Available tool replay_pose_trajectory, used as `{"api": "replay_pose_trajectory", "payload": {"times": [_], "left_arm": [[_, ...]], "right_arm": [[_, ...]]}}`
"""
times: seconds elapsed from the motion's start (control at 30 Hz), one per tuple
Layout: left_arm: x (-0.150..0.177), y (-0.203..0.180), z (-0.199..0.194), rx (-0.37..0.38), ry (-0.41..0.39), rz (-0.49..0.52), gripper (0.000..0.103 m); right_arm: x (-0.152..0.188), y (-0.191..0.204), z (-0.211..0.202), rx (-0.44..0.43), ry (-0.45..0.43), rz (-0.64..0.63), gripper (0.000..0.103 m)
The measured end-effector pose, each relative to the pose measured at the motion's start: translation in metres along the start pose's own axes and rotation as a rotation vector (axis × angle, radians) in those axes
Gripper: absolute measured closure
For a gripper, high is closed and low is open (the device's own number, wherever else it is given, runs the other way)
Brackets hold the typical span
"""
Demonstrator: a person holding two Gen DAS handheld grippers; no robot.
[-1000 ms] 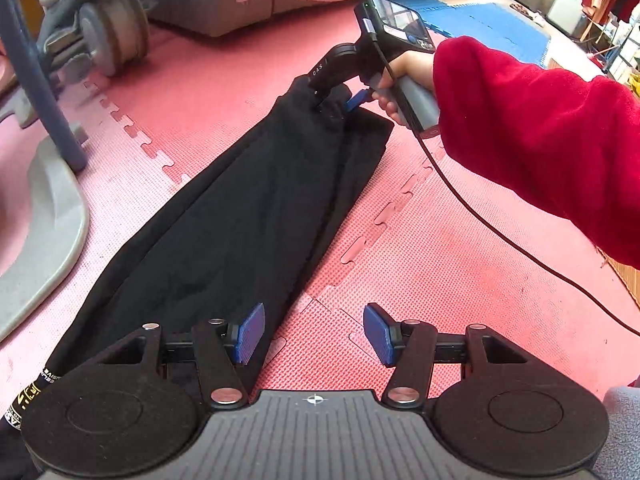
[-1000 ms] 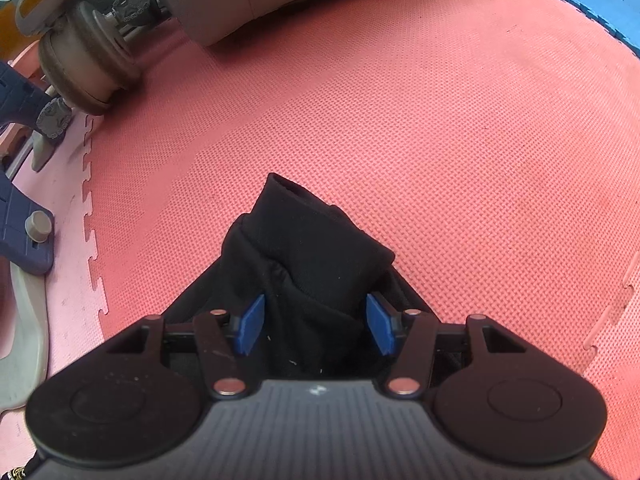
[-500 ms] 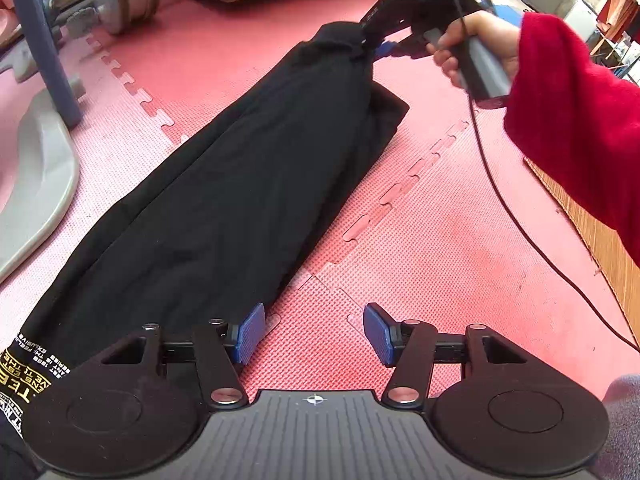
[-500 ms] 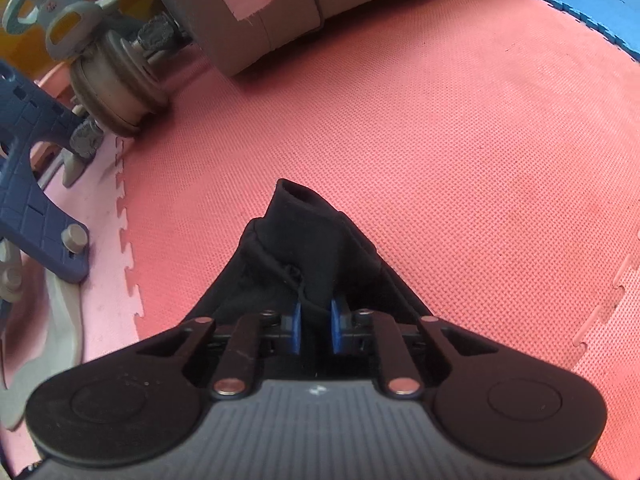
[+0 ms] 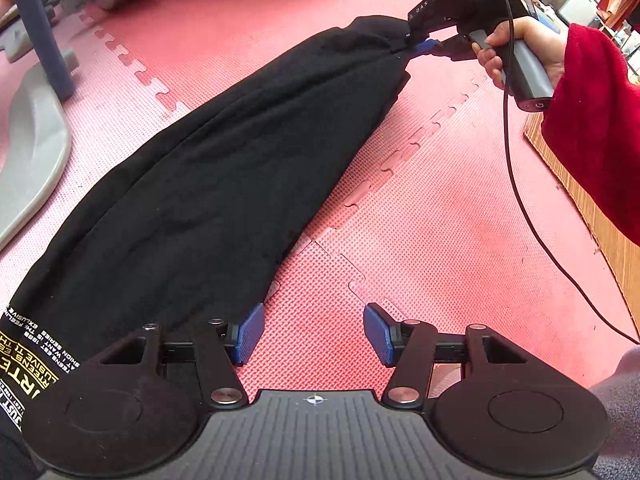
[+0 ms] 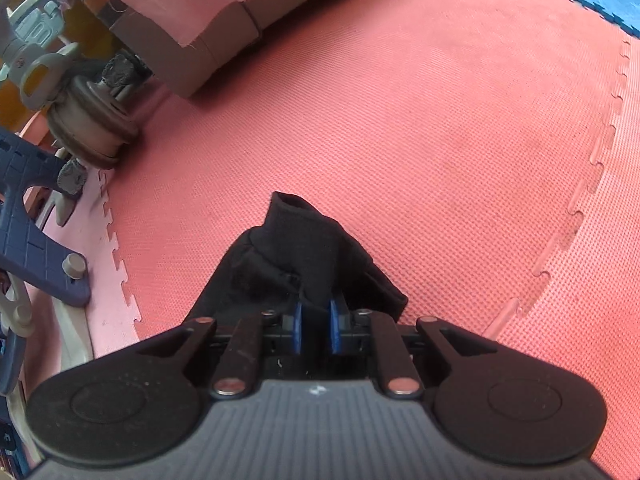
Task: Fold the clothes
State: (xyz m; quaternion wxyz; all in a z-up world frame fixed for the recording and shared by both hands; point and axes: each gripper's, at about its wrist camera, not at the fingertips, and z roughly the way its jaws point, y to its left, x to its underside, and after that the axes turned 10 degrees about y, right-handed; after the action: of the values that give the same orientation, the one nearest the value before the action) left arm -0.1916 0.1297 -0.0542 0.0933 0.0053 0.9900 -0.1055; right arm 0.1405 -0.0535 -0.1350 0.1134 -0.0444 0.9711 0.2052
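Jaws apart on left gripper (image 5: 312, 334), blue pads over bare red foam mat (image 5: 420, 220), nothing between them. Black garment (image 5: 208, 184), folded long, printed text at near end, lies just left of it, stretching away. Far end lifted off mat, pinched between closed jaws of right gripper (image 6: 316, 326). Hand (image 5: 524, 54) in red sleeve (image 5: 596, 120) grips its handle.

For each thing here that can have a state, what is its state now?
Left gripper: open, holds nothing, over the mat.
Right gripper: shut on the black garment's far end.
Black garment: stretched long over the red foam mat, far end raised by the grip, printed end beside the left gripper.
Hand: closed around the right gripper's handle.
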Motion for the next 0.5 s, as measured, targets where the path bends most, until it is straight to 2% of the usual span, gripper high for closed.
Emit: {"api": "replay_pose_trajectory", "payload": {"times": [0.1,0.27,0.4,0.47,0.5], "left_arm": [[0.002,0.002,0.006,0.003,0.016,-0.006,0.046],[0.001,0.000,0.008,-0.001,0.022,0.002,0.046],[0.000,-0.002,0.011,0.002,0.030,0.006,0.046],[0.000,-0.004,0.013,0.004,0.034,0.008,0.046],[-0.001,-0.004,0.014,0.005,0.036,0.009,0.046]], "right_arm": [[0.004,-0.012,0.005,0.008,0.005,0.029,0.089],[0.002,-0.022,0.049,0.030,0.043,0.009,0.088],[-0.001,-0.027,0.053,0.005,0.052,0.013,0.086],[-0.001,-0.030,0.049,-0.004,0.057,0.012,0.081],[0.000,-0.030,0.045,0.000,0.055,0.006,0.074]]}}
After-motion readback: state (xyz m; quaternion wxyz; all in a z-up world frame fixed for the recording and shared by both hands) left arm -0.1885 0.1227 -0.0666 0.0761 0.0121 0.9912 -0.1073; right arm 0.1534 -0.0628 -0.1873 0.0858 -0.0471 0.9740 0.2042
